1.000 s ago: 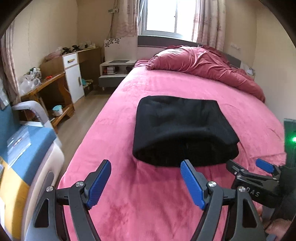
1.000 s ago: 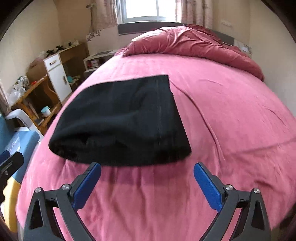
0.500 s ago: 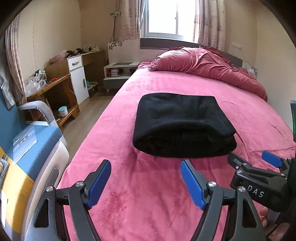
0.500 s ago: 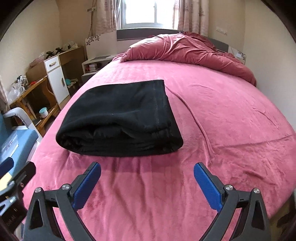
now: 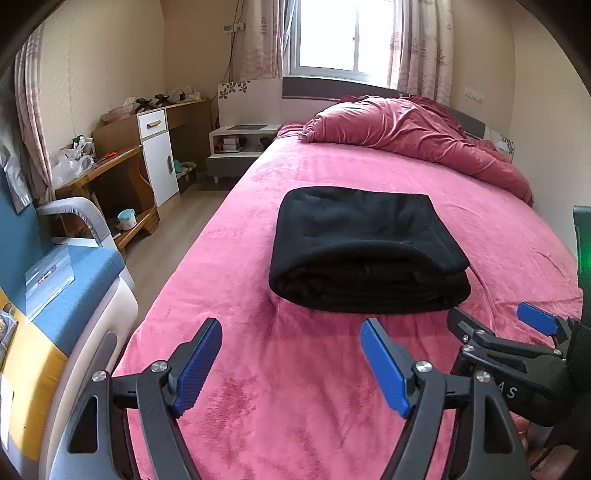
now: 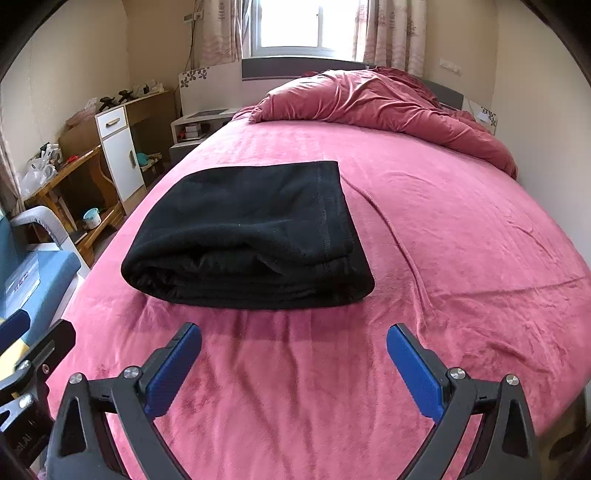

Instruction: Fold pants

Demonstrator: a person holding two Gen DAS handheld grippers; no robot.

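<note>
- The black pants (image 5: 365, 251) lie as a compact, layered bundle on the pink bed cover (image 5: 295, 387), just ahead of the fingertips; the folding looks finished.
- The left gripper (image 5: 291, 363) and the right gripper (image 6: 295, 363) both stand released, with nothing between the fingers.
- Beyond the pants lie a crumpled red duvet (image 6: 380, 103) and a window (image 6: 288, 22); a wooden desk (image 5: 110, 173) stands left of the fingers.

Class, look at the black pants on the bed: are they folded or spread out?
Folded. The pants lie as a compact rectangle on the pink bedspread, with stacked layers showing along the near edge.
</note>
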